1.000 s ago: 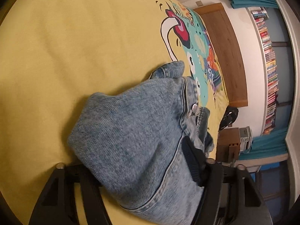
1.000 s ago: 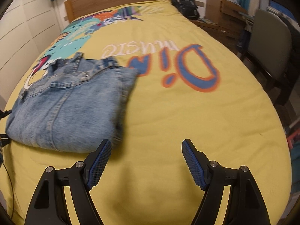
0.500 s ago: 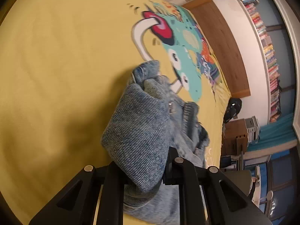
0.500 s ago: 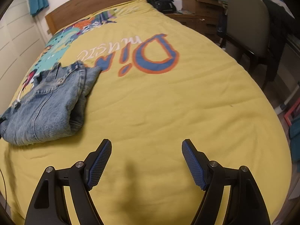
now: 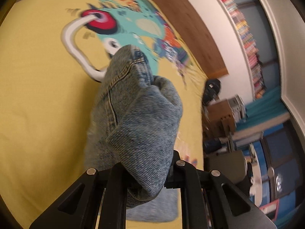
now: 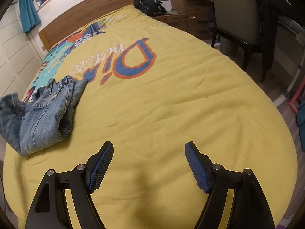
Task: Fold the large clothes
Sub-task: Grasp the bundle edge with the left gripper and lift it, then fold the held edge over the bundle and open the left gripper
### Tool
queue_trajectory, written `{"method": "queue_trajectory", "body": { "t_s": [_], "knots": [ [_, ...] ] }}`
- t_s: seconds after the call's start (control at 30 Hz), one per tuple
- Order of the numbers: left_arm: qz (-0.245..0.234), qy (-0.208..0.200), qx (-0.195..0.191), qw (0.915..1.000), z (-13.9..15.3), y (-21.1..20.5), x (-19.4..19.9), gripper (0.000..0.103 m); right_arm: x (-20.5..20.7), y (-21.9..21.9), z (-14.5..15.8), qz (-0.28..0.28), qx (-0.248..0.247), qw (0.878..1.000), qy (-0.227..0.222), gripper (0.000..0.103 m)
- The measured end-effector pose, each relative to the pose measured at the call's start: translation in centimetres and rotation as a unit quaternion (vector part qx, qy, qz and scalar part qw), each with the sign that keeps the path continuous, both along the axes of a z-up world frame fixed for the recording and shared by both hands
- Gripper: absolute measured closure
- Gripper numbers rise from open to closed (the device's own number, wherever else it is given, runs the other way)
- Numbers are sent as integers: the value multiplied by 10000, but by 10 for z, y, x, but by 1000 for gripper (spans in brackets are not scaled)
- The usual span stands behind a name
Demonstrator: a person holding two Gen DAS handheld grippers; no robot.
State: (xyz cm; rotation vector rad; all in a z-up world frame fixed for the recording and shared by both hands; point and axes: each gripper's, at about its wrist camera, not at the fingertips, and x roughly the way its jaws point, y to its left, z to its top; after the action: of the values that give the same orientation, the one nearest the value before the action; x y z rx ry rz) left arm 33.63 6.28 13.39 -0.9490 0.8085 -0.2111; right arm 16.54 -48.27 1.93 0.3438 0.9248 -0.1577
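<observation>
Folded blue jeans (image 6: 45,114) lie on the left side of a yellow printed bedspread (image 6: 171,99). In the left wrist view my left gripper (image 5: 148,173) is shut on a thick fold of the jeans (image 5: 141,118), and the denim bunches up off the bed and hides the fingertips. In the right wrist view the lifted corner rises at the far left edge. My right gripper (image 6: 148,164) stands open over bare bedspread, well to the right of the jeans, with nothing between its blue pads (image 6: 101,166).
A wooden headboard (image 6: 85,13) closes the far end of the bed. A black backpack (image 6: 149,2), a wooden desk (image 6: 190,9) and a grey chair (image 6: 238,19) stand to the right. Bookshelves (image 5: 246,38) line the wall.
My left gripper has shut on the edge of the jeans and lifted it off the bed, bunching the denim. My right gripper has drifted to the right, away from the jeans, still open.
</observation>
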Motion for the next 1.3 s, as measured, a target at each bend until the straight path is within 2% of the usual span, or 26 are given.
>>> {"method": "queue_trajectory", "body": {
  "t_s": [0.2, 0.33, 0.4, 0.43, 0.57, 0.73, 0.77, 0.9, 1.0, 1.03, 1.07, 1.3],
  "knots": [
    [-813, -167, 236, 9963, 13, -95, 13, 93, -20, -24, -5, -214, 168, 9996, -45, 24],
    [-1456, -133, 696, 9868, 2, -171, 19, 93, -34, -43, -11, -404, 276, 9988, -22, 24],
    [-1780, -87, 1030, 9786, -8, -211, 16, 93, -42, -53, -15, -507, 311, 9982, -10, 24],
    [-1940, -62, 1240, 9731, -16, -229, 15, 93, -45, -56, -16, -543, 303, 9981, -6, 24],
    [-2523, 26, 2327, 9393, -47, -298, 0, 93, -54, -67, -25, -670, 377, 9970, 37, 24],
    [-2886, -56, 3514, 8906, -72, -348, -19, 93, -63, -71, -35, -737, 528, 9959, 47, 25],
    [-2913, -82, 3629, 8851, -74, -353, -21, 93, -65, -72, -36, -749, 550, 9957, 38, 25],
    [-2954, -235, 3939, 8701, -74, -364, -26, 93, -66, -72, -36, -773, 582, 9953, 12, 24],
    [-3033, -316, 4233, 8532, -83, -375, -27, 93, -67, -71, -36, -779, 581, 9953, 4, 24],
    [-3050, -333, 4382, 8449, -87, -380, -29, 93, -67, -70, -36, -780, 584, 9952, 1, 24],
    [-3059, -336, 4454, 8408, -93, -383, -36, 93, -67, -70, -36, -779, 587, 9952, 0, 24],
    [-3089, -370, 4580, 8327, -105, -388, -36, 93, -68, -69, -36, -787, 581, 9952, 10, 24]
  ]
}}
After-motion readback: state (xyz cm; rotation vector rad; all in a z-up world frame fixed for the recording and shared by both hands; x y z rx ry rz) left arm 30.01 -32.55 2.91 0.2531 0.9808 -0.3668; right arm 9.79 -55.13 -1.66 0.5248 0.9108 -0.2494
